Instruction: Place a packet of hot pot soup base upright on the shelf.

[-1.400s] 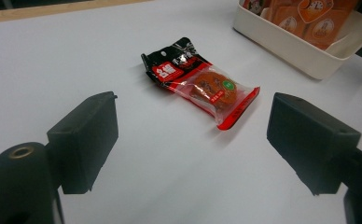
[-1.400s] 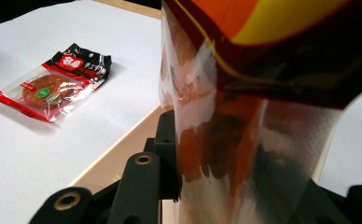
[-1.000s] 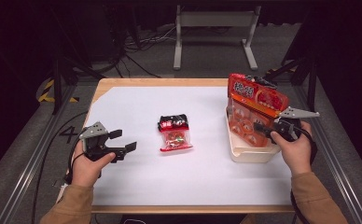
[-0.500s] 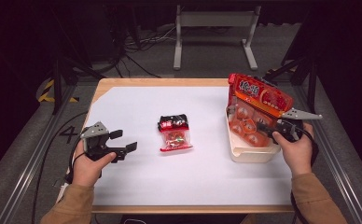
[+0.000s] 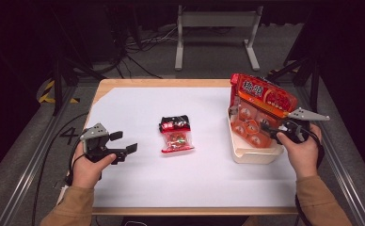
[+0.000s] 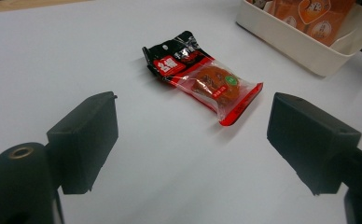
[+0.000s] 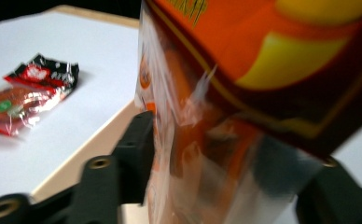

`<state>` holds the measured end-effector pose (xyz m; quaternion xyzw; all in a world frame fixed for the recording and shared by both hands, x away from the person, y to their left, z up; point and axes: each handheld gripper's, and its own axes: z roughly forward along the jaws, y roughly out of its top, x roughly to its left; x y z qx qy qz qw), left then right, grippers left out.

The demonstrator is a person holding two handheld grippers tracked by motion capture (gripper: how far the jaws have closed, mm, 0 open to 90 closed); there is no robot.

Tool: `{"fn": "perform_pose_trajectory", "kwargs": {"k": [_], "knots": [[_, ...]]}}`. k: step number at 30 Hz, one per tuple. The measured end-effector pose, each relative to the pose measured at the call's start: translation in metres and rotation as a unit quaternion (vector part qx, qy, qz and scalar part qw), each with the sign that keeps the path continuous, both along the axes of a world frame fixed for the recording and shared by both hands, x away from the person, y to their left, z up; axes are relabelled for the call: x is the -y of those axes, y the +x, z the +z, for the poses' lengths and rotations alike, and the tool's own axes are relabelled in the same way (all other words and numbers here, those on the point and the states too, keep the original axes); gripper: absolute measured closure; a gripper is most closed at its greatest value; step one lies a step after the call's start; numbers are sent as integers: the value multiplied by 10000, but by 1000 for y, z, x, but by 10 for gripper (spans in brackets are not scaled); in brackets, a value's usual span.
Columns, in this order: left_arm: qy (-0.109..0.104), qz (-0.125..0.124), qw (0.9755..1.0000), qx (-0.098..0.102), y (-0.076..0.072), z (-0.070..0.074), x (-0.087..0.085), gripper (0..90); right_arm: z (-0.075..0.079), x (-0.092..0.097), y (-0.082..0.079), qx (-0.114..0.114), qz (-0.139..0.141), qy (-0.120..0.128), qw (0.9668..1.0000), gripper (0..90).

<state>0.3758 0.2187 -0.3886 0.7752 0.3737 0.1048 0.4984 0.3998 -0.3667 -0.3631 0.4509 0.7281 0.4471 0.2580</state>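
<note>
While my right gripper (image 5: 271, 132) sits at the near side of the cream plastic tub (image 5: 256, 154) on the right of the table, its jaws have just been spreading, so the big orange-red crinkly bag of individually wrapped snacks (image 5: 260, 106) stands between them rather than clamped; in the right gripper view the clear lower film of the bag (image 7: 202, 154) hangs in the gap with one black jaw beside it, and, blurred as that picture is, I think neither pad presses on it. I judge the bag now stands tilted in the tub, propped on the tub's wall, which is why I can let go without it falling flat. My left gripper (image 5: 124, 143) hovers above the white sheet covering the table (image 5: 138, 108) at the left, jaws wide apart and holding nothing, aimed at the small red-and-black clear-windowed snack packet (image 6: 202, 81), which lies flat near the middle of the sheet (image 5: 175, 134), well apart from both the tub and my left hand. I keep that side open and pointed there because the packet looks like the next thing to collect into the tub
</note>
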Motion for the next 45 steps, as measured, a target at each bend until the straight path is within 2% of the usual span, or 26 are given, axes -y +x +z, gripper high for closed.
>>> {"fn": "perform_pose_trajectory", "kwargs": {"k": [3,5,12,16,21,26,29,33,35,38,42,44,45], "knots": [[-12,-35,10000,-26,1,0,2,174,4,5,-6,84,-55,72,9999,327],[-8,-34,10000,-3,2,0,3,174,4,6,-8,86,-61,72,9999,316],[-1,-96,10000,-9,6,0,8,173,9,13,-30,245,-98,-3,9997,291],[-11,-175,9998,-94,9,-2,14,171,17,15,-42,248,-49,10,9997,293],[7,-219,9997,-84,12,-2,15,169,26,14,-58,169,-29,-164,9997,305],[18,-219,9997,-65,13,-2,16,168,30,7,-72,156,194,-136,9996,315],[9,-215,9997,-104,12,-2,17,167,32,-1,-78,189,420,-88,9989,315],[14,-218,9997,-92,13,-2,16,167,34,-13,-82,203,973,84,9950,312],[37,-217,9997,-106,14,-3,16,166,34,-21,-83,255,1230,30,9921,311],[33,-205,9997,-153,13,-4,17,166,33,-30,-83,292,1470,38,9887,311],[48,-209,9997,-153,14,-4,18,166,31,-43,-81,342,1927,212,9804,311],[94,-208,9996,-135,15,-4,19,166,31,-49,-80,345,2133,242,9761,311],[63,-220,9996,-164,15,-5,20,166,30,-52,-80,347,2186,234,9749,311]]}}
